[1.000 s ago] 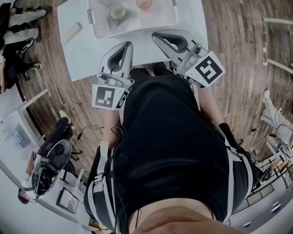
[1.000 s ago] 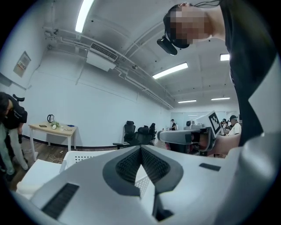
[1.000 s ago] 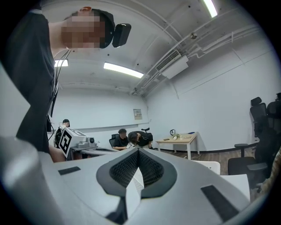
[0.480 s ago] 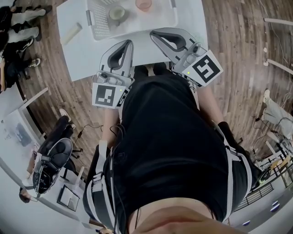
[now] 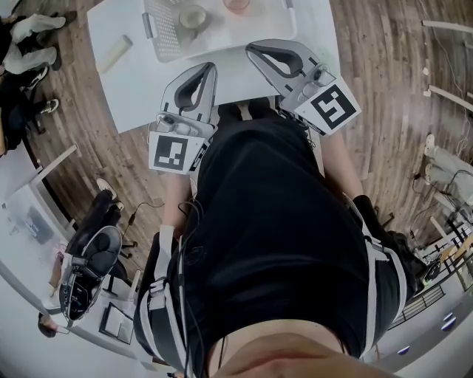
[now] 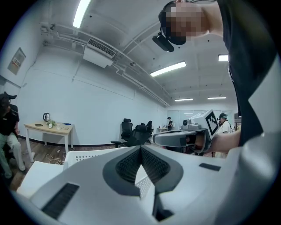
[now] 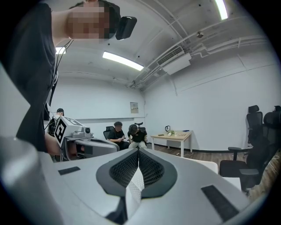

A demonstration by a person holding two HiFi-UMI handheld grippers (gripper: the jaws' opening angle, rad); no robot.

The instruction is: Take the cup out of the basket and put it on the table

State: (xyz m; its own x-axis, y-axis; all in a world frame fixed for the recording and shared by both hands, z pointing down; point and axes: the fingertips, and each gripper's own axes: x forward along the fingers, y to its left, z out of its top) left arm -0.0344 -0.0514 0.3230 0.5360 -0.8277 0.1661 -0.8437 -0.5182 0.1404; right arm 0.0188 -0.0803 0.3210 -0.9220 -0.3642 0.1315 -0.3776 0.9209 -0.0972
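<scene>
Head view alone shows the cup (image 5: 193,16) in the basket (image 5: 164,38) at the bench's (image 5: 140,81) far edge. The left gripper (image 6: 140,147) and right gripper (image 7: 138,150) jaws are closed, empty.

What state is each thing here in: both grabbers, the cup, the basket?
Left gripper: shut, empty.
Right gripper: shut, empty.
Cup: upright inside the basket, untouched.
Basket: standing on the table, holding the cup.
Beige cylinder: lying on the table, left of the basket.

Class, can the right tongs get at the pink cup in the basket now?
Probably yes: the basket is open-topped and nothing stands between the right tongs and the pink cup; the shut jaws must open first.
</scene>
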